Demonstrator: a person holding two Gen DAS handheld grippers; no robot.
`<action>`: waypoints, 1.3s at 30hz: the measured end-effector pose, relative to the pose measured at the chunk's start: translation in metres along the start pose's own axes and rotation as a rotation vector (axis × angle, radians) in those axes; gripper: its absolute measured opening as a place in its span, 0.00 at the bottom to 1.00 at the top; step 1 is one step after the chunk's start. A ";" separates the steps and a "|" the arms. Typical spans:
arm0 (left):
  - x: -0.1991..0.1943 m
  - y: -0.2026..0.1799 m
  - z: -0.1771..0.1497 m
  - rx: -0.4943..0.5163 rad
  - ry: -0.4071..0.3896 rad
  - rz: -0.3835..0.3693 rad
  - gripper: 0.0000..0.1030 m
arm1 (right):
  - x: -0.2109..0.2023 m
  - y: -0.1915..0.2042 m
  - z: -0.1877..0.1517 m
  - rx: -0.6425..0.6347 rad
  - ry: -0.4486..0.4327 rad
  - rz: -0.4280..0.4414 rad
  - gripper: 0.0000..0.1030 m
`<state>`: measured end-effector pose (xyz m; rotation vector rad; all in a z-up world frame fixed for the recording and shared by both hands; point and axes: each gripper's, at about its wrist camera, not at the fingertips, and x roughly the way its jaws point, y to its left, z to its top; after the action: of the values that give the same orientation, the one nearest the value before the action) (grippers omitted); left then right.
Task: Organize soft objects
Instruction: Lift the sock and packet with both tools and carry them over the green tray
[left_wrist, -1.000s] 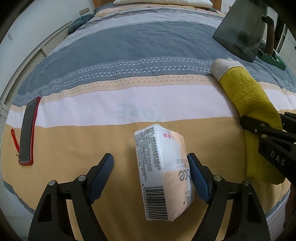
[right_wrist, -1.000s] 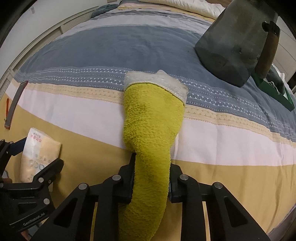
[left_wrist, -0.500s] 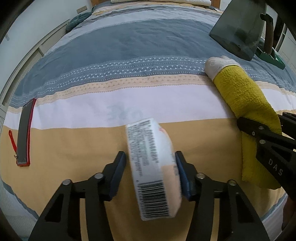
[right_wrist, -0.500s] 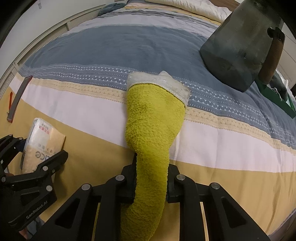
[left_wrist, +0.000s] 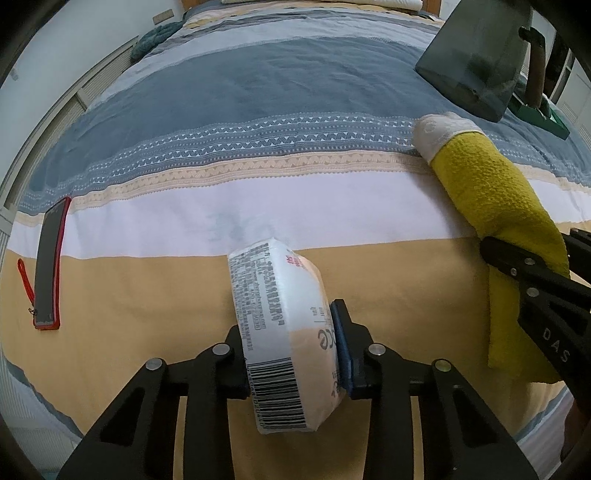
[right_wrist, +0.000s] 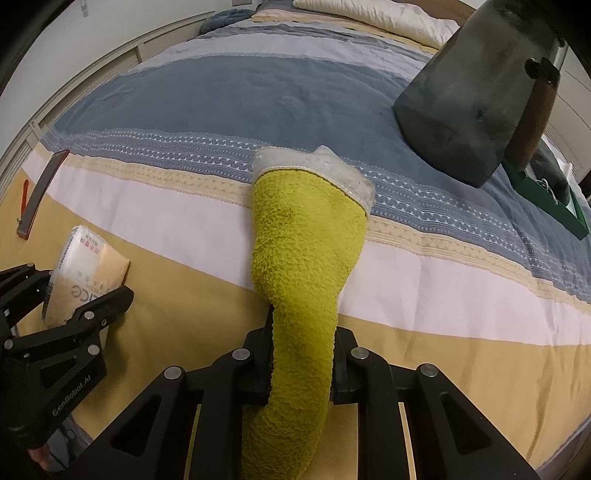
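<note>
My left gripper (left_wrist: 290, 343) is shut on a white and tan tissue pack (left_wrist: 284, 332), tipped on its edge above the striped bedspread (left_wrist: 221, 110). The pack also shows in the right wrist view (right_wrist: 88, 266), with the left gripper (right_wrist: 55, 314) around it. My right gripper (right_wrist: 303, 354) is shut on a fuzzy yellow-green sock with a white cuff (right_wrist: 306, 236). The sock's cuff end lies forward on the bed. The sock also shows at the right of the left wrist view (left_wrist: 491, 192), in the right gripper (left_wrist: 535, 273).
A dark grey bag with a brown handle (right_wrist: 465, 103) stands on the bed at the far right, a green tray (right_wrist: 546, 206) beside it. A black phone in a red case with strap (left_wrist: 50, 266) lies at the left. Pillows (right_wrist: 376, 14) sit at the far end.
My left gripper closed from wide open onto the tissue pack, which turned from lying flat to standing on edge and rose slightly. The right gripper kept its hold on the sock.
</note>
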<state>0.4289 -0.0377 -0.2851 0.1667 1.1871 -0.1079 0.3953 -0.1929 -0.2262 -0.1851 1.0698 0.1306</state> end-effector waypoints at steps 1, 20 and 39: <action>-0.001 0.000 0.000 -0.006 -0.001 -0.004 0.28 | -0.003 -0.003 -0.001 0.003 -0.004 0.000 0.18; -0.058 -0.046 0.051 -0.025 -0.062 -0.068 0.27 | -0.071 -0.055 -0.012 0.050 -0.090 0.011 0.17; -0.134 -0.204 0.098 0.138 -0.121 -0.253 0.27 | -0.175 -0.219 -0.064 0.165 -0.110 -0.078 0.17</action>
<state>0.4336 -0.2567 -0.1398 0.1282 1.0759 -0.4172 0.2999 -0.4232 -0.0829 -0.0702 0.9572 -0.0179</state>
